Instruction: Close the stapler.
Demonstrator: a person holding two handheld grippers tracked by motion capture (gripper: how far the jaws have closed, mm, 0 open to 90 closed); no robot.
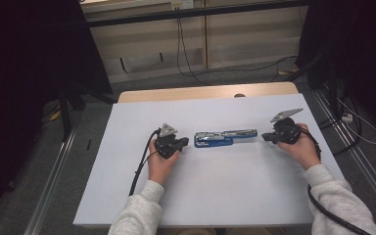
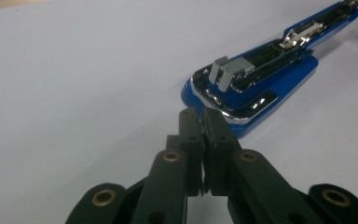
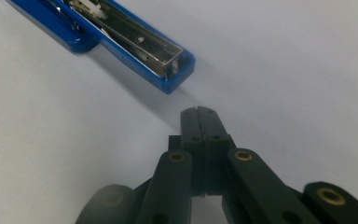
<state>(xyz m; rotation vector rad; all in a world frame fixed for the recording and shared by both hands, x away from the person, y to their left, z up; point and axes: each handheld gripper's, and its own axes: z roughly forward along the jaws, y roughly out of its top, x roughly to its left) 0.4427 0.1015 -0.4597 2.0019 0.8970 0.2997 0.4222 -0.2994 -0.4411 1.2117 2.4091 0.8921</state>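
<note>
On the white tabletop (image 1: 225,191), mid-scene, a blue stapler (image 1: 223,137) lies opened flat. Left gripper (image 1: 182,142) and right gripper (image 1: 266,138), jaws closed and empty, flank its ends; handling not yet begun.

The stapler (image 2: 256,88) just ahead of the left gripper's (image 2: 199,114) closed jaws has a glossy blue plastic body, a shiny chrome-like rim and a bare metal channel. Both grippers, the right (image 3: 199,112) included, look like matt black plastic with brass-coloured rivets. The sheet (image 1: 215,191) under the jaws is smooth, matt white.
</note>
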